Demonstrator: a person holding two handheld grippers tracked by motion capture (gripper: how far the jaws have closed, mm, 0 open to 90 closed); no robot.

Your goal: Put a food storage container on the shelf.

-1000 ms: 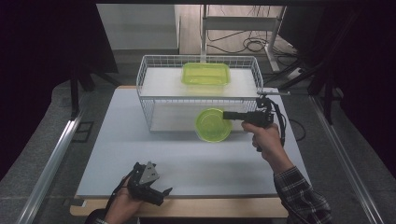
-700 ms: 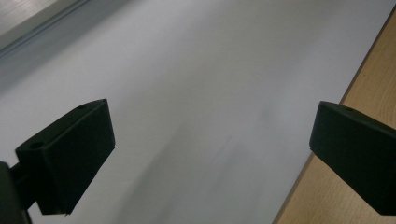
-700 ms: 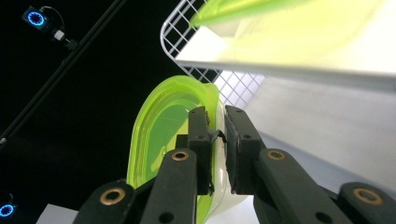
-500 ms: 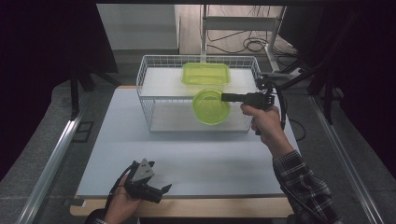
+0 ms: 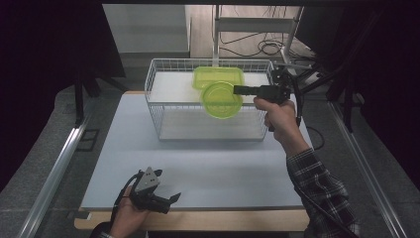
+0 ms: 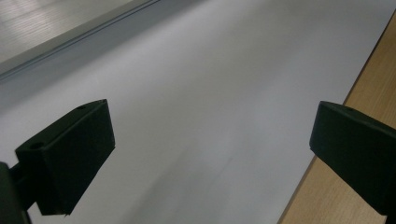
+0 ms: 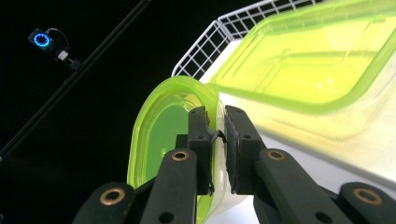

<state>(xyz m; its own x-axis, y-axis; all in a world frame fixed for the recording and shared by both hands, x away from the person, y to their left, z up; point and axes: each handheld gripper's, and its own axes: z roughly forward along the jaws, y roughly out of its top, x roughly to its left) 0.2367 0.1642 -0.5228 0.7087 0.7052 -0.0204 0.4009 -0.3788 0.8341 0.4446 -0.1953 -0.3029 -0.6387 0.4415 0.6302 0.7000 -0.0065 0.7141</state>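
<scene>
High view: a round green container (image 5: 221, 99) is held by its rim in the right gripper (image 5: 236, 89), raised over the front edge of the white wire basket (image 5: 163, 106), just before a rectangular green container (image 5: 218, 76) lying inside. The left gripper (image 5: 174, 197) is kept low over the counter (image 5: 208, 163) near its front edge, its fingers (image 6: 70, 154) spread wide with nothing between them.

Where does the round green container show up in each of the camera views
High view: the round green container sits upper centre, over the white wire basket, pinched at its rim by the right gripper.
Left gripper view: bare table between open jaws.
Right gripper view: lower centre-left, edge-on, rim between the jaws.
Shared landmark: the rectangular green container just behind it.
</scene>
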